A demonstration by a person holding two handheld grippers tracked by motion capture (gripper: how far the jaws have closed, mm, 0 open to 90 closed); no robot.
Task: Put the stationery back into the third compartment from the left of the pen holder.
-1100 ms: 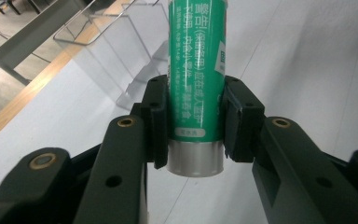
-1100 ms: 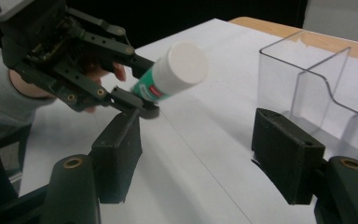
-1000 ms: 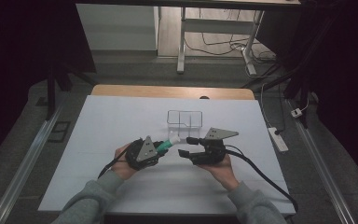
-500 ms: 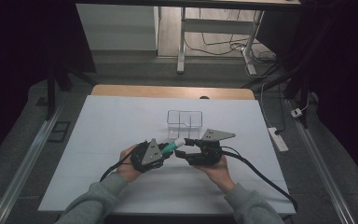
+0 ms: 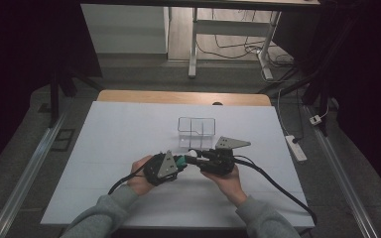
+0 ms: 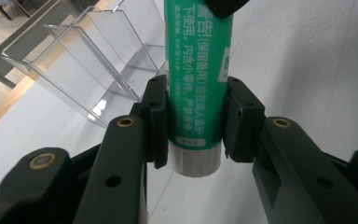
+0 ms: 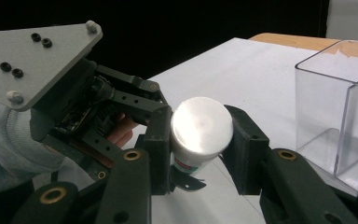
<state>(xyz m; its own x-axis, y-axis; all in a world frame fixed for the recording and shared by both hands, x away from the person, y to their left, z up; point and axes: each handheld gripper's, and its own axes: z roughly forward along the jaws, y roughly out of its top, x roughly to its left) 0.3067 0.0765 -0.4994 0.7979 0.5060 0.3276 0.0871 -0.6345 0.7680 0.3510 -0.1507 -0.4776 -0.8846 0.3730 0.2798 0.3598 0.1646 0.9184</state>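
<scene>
tube [image 6: 195, 79]: glossy green plastic, smooth white cap | organizer box [image 5: 196, 130]: clear glossy acrylic | table cover [image 5: 119, 139]: matt white | sleeve [image 5: 99, 215]: grey knit cloth

We see the green tube [image 6: 196, 74] cut off by the top edge in the left gripper view, its far end hidden. In the high view the tube [image 5: 180, 161] is too small to read, mostly covered by both grippers.

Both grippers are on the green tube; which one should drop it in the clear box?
Probably right: the right gripper grips the green tube and sits nearer the clear box than the left gripper.
</scene>
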